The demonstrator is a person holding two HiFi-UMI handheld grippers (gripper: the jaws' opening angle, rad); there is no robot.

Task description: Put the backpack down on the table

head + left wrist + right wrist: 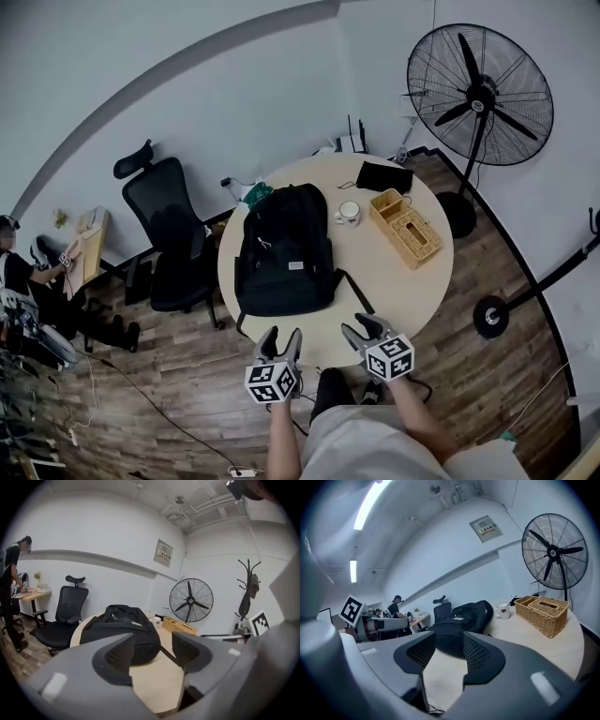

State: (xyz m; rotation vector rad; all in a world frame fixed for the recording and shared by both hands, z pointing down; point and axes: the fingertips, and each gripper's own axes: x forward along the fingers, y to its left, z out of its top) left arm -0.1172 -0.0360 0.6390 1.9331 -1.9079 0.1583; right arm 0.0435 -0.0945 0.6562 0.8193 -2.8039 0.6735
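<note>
The black backpack (pixel 281 253) lies flat on the round wooden table (pixel 394 291), on its left half, with one strap trailing toward the near edge. My left gripper (pixel 279 342) hovers at the table's near edge just short of the backpack, jaws open and empty. In the left gripper view the backpack (pixel 124 630) sits beyond the left gripper (pixel 152 651). My right gripper (pixel 366 330) is beside it at the near edge, also clear of the bag. In the right gripper view the right gripper (pixel 449 653) shows a gap between its pads, with the backpack (pixel 461 620) farther off.
On the table's right half stand a wicker basket (pixel 405 228), a white mug (pixel 349 213) and a black pouch (pixel 384 175). A black office chair (pixel 173 234) is left of the table and a large standing fan (pixel 480 94) is behind it. A person (pixel 19 272) sits far left.
</note>
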